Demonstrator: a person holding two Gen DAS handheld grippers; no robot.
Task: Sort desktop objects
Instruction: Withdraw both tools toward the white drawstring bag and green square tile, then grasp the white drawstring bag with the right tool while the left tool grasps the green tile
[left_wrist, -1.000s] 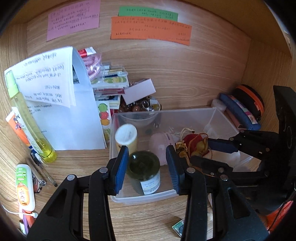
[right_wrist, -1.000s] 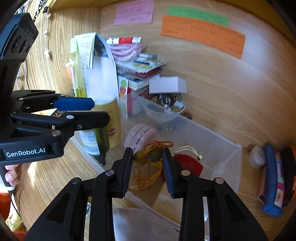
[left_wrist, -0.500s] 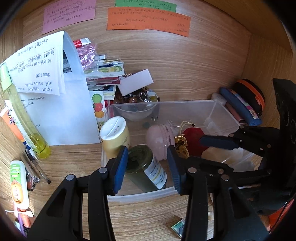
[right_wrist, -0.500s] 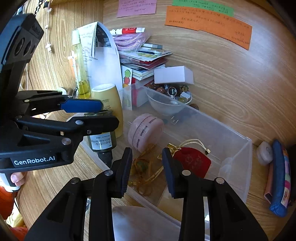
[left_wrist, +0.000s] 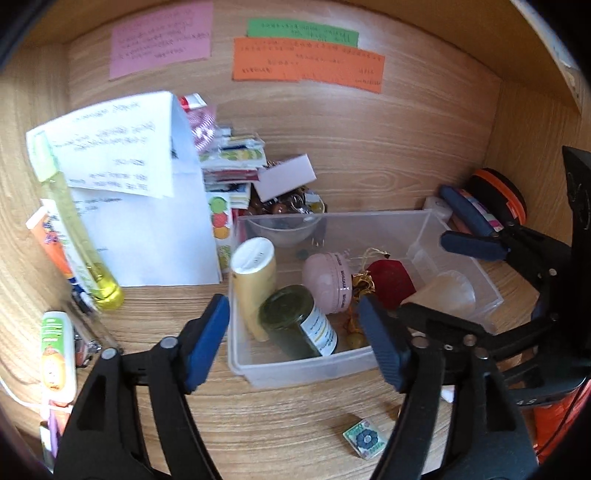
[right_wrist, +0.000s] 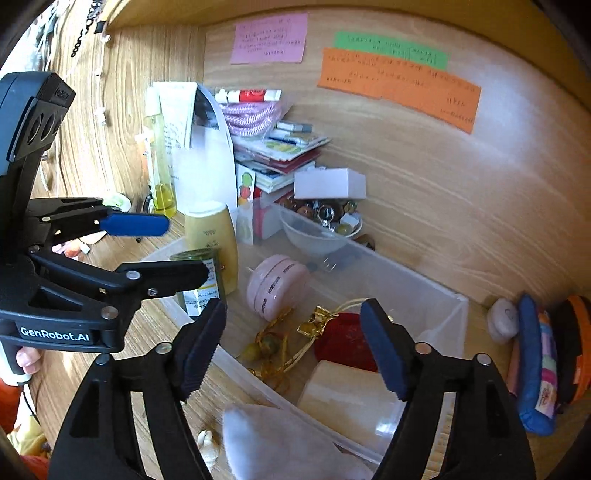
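A clear plastic bin sits on the wooden desk. In it lie a dark green jar tipped over, a yellow bottle, a pink round case, a red pouch, a gold beaded charm and a pale cup. My left gripper is open and empty above the bin's near edge. My right gripper is open and empty above the charm.
White papers, a yellow-green tube and a stack of booklets stand at the back left. A bowl of trinkets sits behind the bin. A blue pencil case lies at right. A small patterned tile lies near the front.
Both grippers have opened wide and pulled back. The green jar now lies tipped in the bin; the beaded charm lies loose on the bin floor.
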